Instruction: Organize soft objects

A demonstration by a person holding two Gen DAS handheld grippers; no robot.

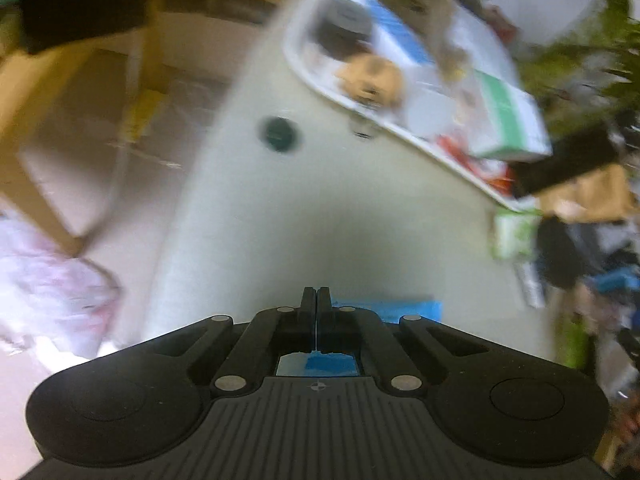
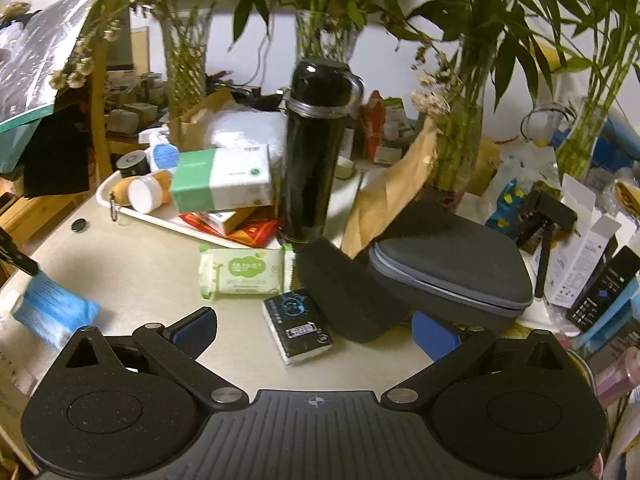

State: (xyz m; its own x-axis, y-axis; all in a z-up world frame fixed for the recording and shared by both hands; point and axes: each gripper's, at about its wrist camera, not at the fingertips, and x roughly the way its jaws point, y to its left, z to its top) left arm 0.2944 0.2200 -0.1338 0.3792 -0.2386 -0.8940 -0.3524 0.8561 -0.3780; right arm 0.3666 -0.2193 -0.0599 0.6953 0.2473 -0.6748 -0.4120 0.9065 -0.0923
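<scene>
Left gripper [image 1: 316,300]: black fingers pressed together, no gap. A blue pack [image 1: 400,309] shows just behind and below the fingertips; in the right wrist view the same soft blue pack [image 2: 54,309] hangs at the far left edge, pinched at its upper corner by a dark finger [image 2: 16,258], its long axis slanting down to the right. Wrapper is glossy plastic film, crinkled. The left view is blurred by motion.

Right gripper [image 2: 316,330]: jaws spread wide, blue pads [image 2: 434,338] facing inward, nothing between them but the table [image 2: 140,264], a smooth pale surface.

Between the open jaws, on the table, lies a small black-and-white tissue pack [image 2: 298,326], rectangular, printed face up, long axis running near-to-far with a slight lean left at the far end. Just beyond it lies a green-and-white wipes pack [image 2: 246,272], soft, pillow-shaped with crimped ends, long axis left to right. To the right of both lies a dark, matte foam-like slab [image 2: 346,294], and beside that a grey zipped case [image 2: 452,264] with a rounded shell.

Farther back a white tray [image 2: 105,188], shallow with rounded corners, holds a green-and-white tissue box [image 2: 222,180], a tipped jar [image 2: 146,196] and flat red packets [image 2: 256,232]. A tall glossy black flask [image 2: 312,148] stands upright at the tray's right end. A small dark round cap [image 2: 79,225] lies on the table left of the tray. Glass vases [image 2: 460,136] with green stems stand at the far side.
</scene>
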